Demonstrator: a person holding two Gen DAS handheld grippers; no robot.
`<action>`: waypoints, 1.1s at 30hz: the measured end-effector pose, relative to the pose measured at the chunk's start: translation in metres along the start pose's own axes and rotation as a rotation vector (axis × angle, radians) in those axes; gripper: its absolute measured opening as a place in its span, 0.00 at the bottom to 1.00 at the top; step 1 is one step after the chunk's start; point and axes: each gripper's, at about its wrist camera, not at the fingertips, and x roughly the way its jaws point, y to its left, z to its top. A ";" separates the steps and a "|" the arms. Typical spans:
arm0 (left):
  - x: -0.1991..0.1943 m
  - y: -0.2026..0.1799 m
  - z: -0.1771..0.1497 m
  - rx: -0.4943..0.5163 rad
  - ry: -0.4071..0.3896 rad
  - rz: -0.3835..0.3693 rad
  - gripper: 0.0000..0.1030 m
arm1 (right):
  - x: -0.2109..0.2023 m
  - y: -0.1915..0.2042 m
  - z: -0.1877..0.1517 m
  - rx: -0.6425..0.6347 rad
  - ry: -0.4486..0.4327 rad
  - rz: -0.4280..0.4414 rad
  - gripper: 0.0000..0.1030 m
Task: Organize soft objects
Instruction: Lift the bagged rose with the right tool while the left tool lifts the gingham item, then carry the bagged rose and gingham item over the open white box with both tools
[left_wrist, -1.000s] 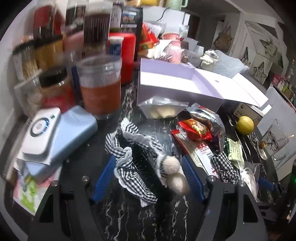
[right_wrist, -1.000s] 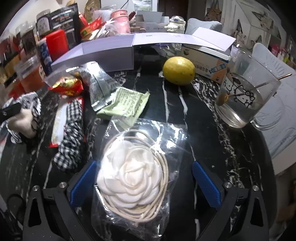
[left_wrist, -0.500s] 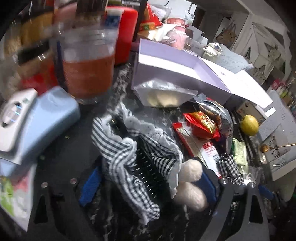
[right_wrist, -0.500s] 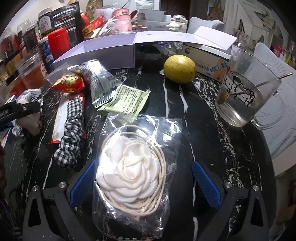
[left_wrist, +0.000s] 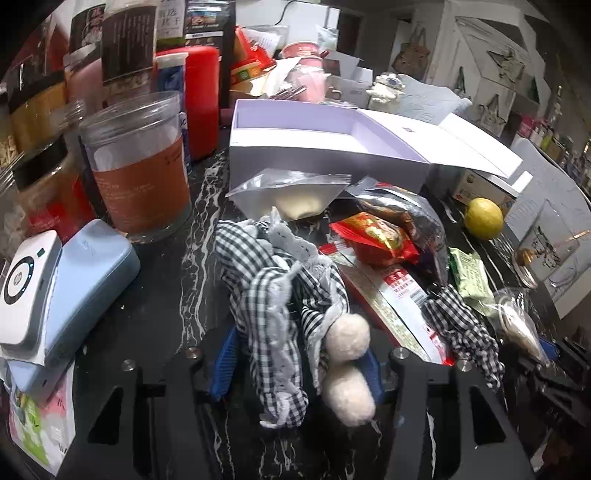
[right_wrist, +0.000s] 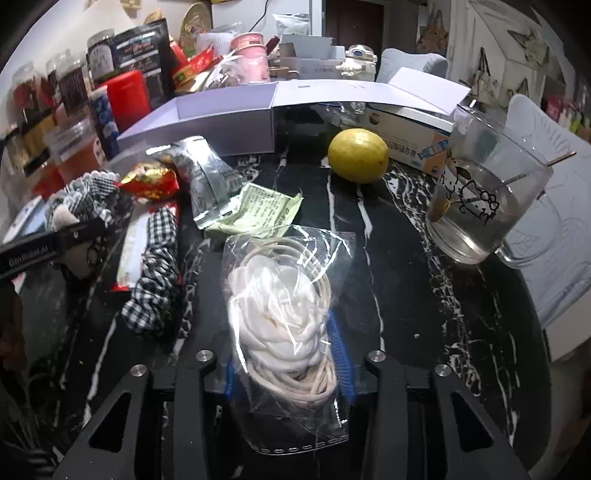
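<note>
Both grippers are closing together: left gripper (left_wrist: 299, 365) pinching the gingham scrunchie (left_wrist: 273, 291) by its pompoms, right gripper (right_wrist: 286, 358) squeezing the bagged flower (right_wrist: 280, 317), each on the dark table (right_wrist: 406, 295), presumably bound for the open box (left_wrist: 321, 144)

Our left gripper (left_wrist: 299, 363) closing from wide onto gingham bow (left_wrist: 280, 306), now bunched between pads. Our right gripper (right_wrist: 288, 362) closing from wide onto bagged white flower (right_wrist: 280, 317), bag squeezed narrower.
</note>
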 end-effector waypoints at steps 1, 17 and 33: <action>-0.002 0.000 -0.001 0.002 0.001 -0.008 0.51 | -0.001 -0.001 0.000 0.008 -0.001 0.009 0.36; -0.061 -0.010 0.000 0.022 -0.068 -0.111 0.51 | -0.042 0.009 0.000 -0.009 -0.051 0.100 0.35; -0.110 -0.020 0.051 0.061 -0.230 -0.129 0.51 | -0.077 0.028 0.056 -0.095 -0.165 0.193 0.35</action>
